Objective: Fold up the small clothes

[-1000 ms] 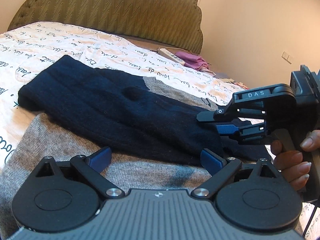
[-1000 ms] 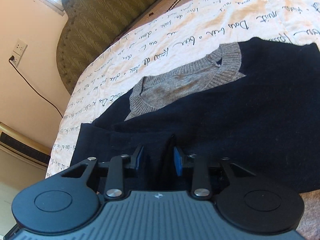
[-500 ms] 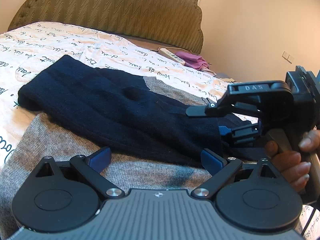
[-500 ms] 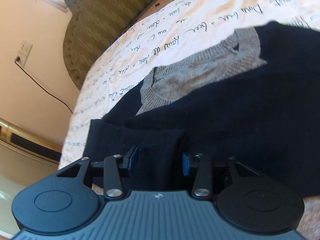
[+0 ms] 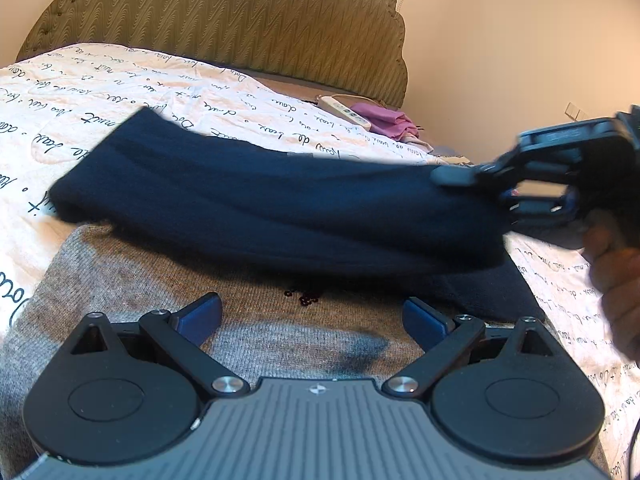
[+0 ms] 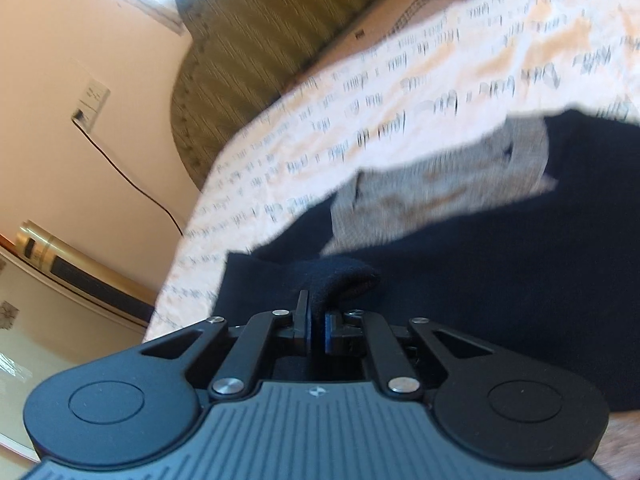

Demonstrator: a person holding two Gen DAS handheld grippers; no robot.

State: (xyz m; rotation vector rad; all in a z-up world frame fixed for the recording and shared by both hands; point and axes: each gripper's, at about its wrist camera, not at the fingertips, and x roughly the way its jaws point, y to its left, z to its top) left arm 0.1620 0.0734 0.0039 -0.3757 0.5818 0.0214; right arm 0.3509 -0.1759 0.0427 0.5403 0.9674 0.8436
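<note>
Right gripper (image 6: 317,326) has lifted the navy sleeve (image 5: 280,208), fingers pinching it; left gripper (image 5: 312,316) spread.

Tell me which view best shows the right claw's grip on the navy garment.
Right wrist view: the right claw is shut, pinching a fold of the navy garment between its fingers. The left wrist view shows that claw side-on and blurred, garment lifted.

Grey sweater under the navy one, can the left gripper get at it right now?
Probably yes: the left gripper is open right over bare grey sweater, with nothing between. The navy sweater covers only the part beyond.
</note>
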